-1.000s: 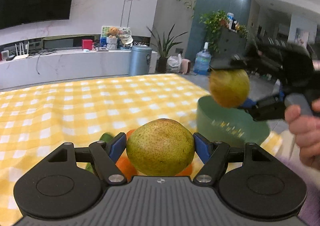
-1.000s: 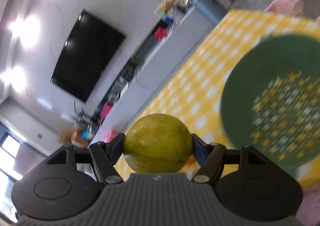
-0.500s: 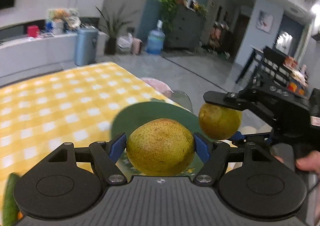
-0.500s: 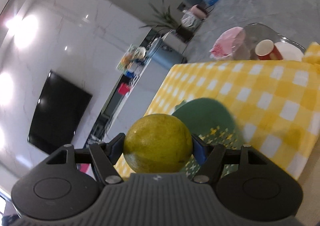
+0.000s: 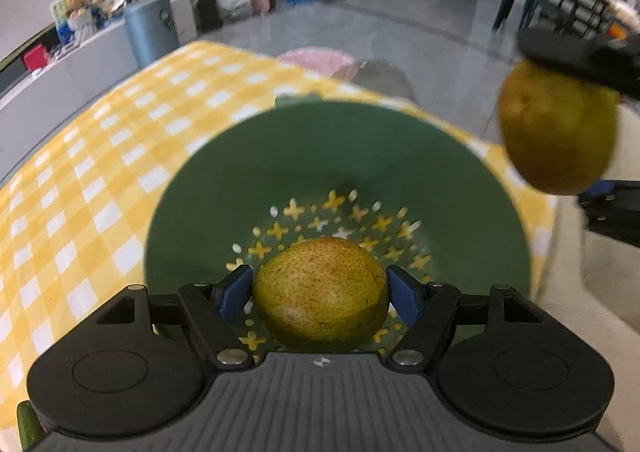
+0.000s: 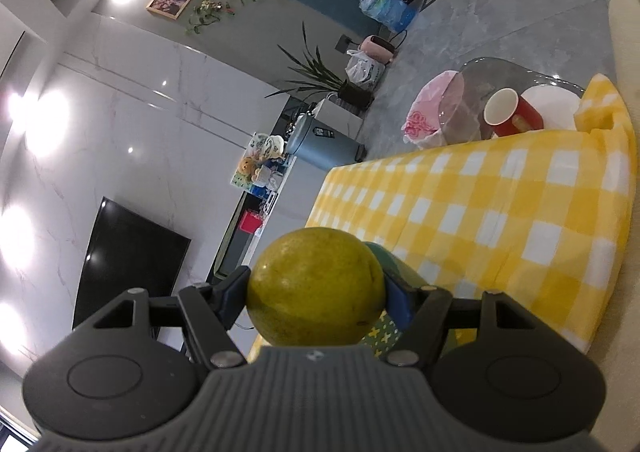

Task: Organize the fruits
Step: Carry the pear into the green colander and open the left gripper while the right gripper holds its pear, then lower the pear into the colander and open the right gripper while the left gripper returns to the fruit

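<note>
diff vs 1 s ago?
Left gripper swung its pear from over the tablecloth to above the green bowl. Right gripper with its pear came to the bowl's edge, beside the left one. Nothing taken or released: both stay shut on their pears; bowl unmoved, empty.

Bright ceiling lights glare on the marble wall (image 6: 132, 112); left view motion-blurred, fisheye-bent edges

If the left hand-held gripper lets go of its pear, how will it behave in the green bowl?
The pear looks round and firm, so it would likely roll. The green bowl has sloping walls, so it should settle near the middle.
</note>
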A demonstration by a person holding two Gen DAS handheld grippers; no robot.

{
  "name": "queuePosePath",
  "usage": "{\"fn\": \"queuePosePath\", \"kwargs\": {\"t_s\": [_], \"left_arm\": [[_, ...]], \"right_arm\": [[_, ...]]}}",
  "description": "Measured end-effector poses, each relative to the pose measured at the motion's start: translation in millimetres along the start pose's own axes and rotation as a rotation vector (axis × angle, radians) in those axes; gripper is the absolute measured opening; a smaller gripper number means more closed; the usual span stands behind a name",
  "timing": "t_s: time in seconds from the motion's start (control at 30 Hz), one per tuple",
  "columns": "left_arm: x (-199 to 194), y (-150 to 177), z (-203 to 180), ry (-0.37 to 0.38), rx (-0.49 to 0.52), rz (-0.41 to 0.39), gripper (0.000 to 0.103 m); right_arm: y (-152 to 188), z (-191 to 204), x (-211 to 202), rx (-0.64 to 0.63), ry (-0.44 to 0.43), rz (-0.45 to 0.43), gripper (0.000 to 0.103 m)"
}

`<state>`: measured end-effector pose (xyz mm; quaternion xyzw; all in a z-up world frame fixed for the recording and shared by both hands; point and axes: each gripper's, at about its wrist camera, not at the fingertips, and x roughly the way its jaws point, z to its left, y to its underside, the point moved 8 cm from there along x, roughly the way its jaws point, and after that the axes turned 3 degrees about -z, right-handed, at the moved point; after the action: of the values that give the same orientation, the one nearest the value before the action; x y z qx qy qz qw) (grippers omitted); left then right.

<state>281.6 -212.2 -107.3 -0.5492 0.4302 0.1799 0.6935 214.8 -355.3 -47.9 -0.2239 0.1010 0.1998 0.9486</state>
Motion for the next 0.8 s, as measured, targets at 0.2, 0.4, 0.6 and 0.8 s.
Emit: {"fn": "queuePosePath", "kwargs": {"t_s": [0.2,0.4,0.6,0.8], "left_arm": [[4.7,-0.9,-4.9,-0.071,0.078,0.037,0.084],[-0.4,-2.0,1.8,-0.060,0.062,0.046,0.088],[-49.3,-9.7,20.3,-0.002,-0.023,-0.111,0.090],[-101.7,10.4,61.6,-0.012,-0.231,-0.232,0.091]], "right_arm": [[1.4,-11.6,7.7,0.015,0.017,0.027,0.067],[5.5,-9.0,15.2,-0.030,0.017,0.046,0.067],[8.9,7.1,19.7,-0.133,0.024,0.040,0.067],[28.5,32.2,31.7,-0.289,0.105,0.093,0.067]]}}
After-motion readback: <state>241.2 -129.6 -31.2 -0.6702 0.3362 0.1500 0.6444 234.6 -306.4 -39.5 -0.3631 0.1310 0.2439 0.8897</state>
